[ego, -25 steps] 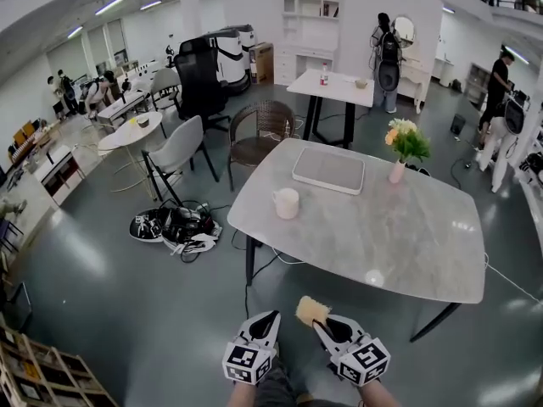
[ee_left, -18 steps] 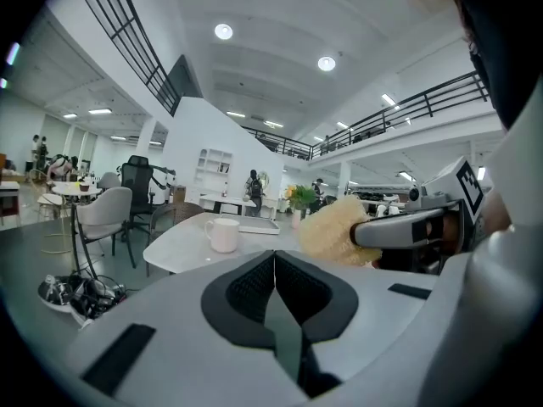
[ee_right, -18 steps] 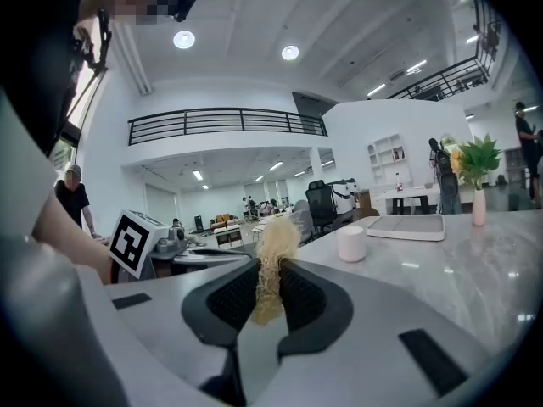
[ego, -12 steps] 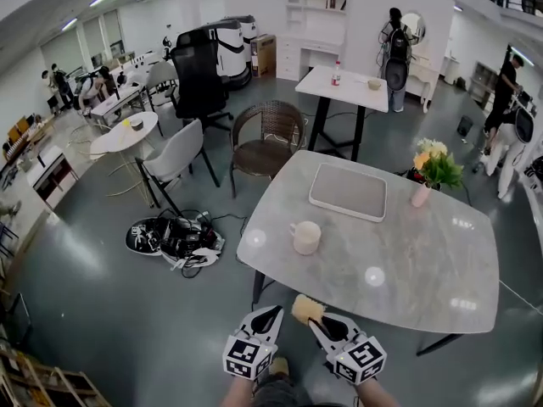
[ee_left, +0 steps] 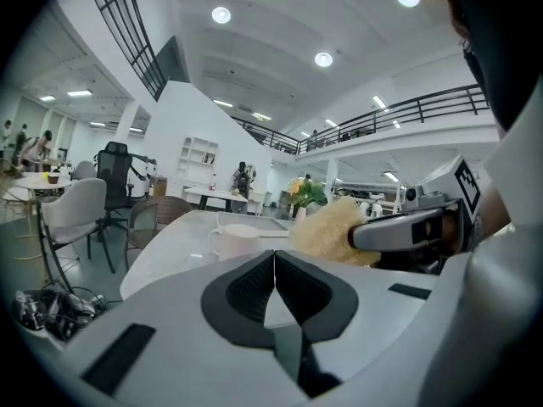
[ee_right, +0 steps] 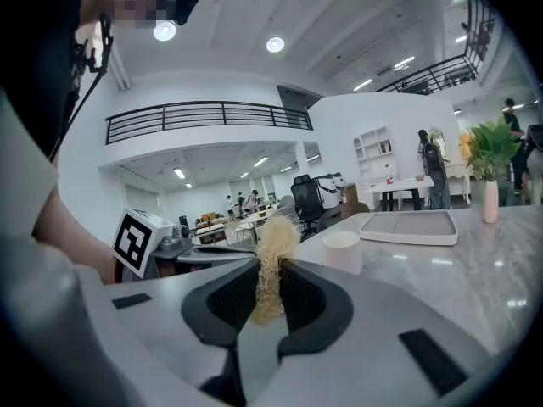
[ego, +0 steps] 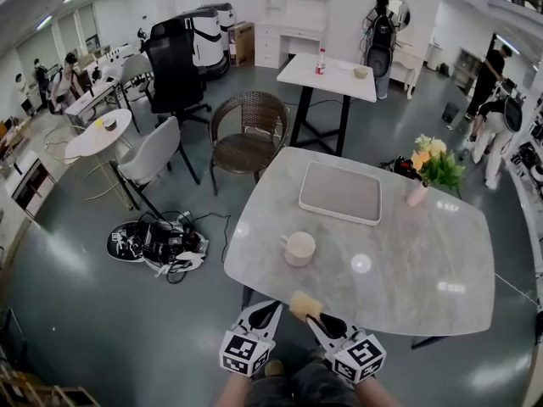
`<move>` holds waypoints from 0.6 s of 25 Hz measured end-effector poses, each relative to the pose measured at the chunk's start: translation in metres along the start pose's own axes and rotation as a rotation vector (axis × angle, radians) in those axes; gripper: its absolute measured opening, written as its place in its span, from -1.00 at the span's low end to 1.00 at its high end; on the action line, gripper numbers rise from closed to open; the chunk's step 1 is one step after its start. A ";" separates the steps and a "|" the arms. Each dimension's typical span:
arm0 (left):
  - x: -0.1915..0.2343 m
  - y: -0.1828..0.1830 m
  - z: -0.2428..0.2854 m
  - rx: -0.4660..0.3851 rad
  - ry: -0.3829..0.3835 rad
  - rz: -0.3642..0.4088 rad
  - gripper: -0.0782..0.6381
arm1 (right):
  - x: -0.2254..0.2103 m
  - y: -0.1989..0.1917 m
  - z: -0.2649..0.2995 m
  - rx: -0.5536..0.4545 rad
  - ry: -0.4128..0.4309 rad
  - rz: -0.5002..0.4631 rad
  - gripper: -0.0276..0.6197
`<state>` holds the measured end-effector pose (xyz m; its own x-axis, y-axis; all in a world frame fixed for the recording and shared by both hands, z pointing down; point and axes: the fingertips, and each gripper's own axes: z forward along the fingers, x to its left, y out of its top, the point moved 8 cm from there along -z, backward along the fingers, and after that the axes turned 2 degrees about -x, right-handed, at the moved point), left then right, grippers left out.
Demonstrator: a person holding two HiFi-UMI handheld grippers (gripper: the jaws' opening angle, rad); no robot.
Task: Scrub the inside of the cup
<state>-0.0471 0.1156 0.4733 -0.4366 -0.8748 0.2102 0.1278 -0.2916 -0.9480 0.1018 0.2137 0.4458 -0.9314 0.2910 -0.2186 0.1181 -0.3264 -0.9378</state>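
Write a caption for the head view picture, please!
By the marble table, the right gripper holds a yellow scrubber, the left gripper is shut empty, and a white cup sits ahead.

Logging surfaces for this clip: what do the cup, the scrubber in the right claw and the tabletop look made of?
Cream handled cup: likely glazed ceramic, smooth and opaque. Pale yellow fuzzy scrubber in the right claw: loose fibres, perhaps loofah. Grey veined tabletop: polished stone or stone-look slab, mirroring ceiling lights.
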 end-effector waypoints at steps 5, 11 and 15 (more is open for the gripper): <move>0.015 0.001 0.019 0.028 0.003 -0.005 -0.74 | -0.026 0.004 0.020 0.013 0.015 0.014 -0.72; 0.040 0.016 0.053 0.038 0.041 -0.022 -0.74 | -0.064 0.028 0.047 0.022 0.083 -0.013 -0.72; 0.057 0.026 0.084 0.026 0.069 -0.038 -0.74 | -0.094 0.044 0.064 0.024 0.112 -0.038 -0.72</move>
<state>0.0058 0.0259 0.4809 -0.5018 -0.8344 0.2280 0.1328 -0.3348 -0.9329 0.1727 0.1141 0.4426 -0.8905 0.4018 -0.2133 0.0741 -0.3344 -0.9395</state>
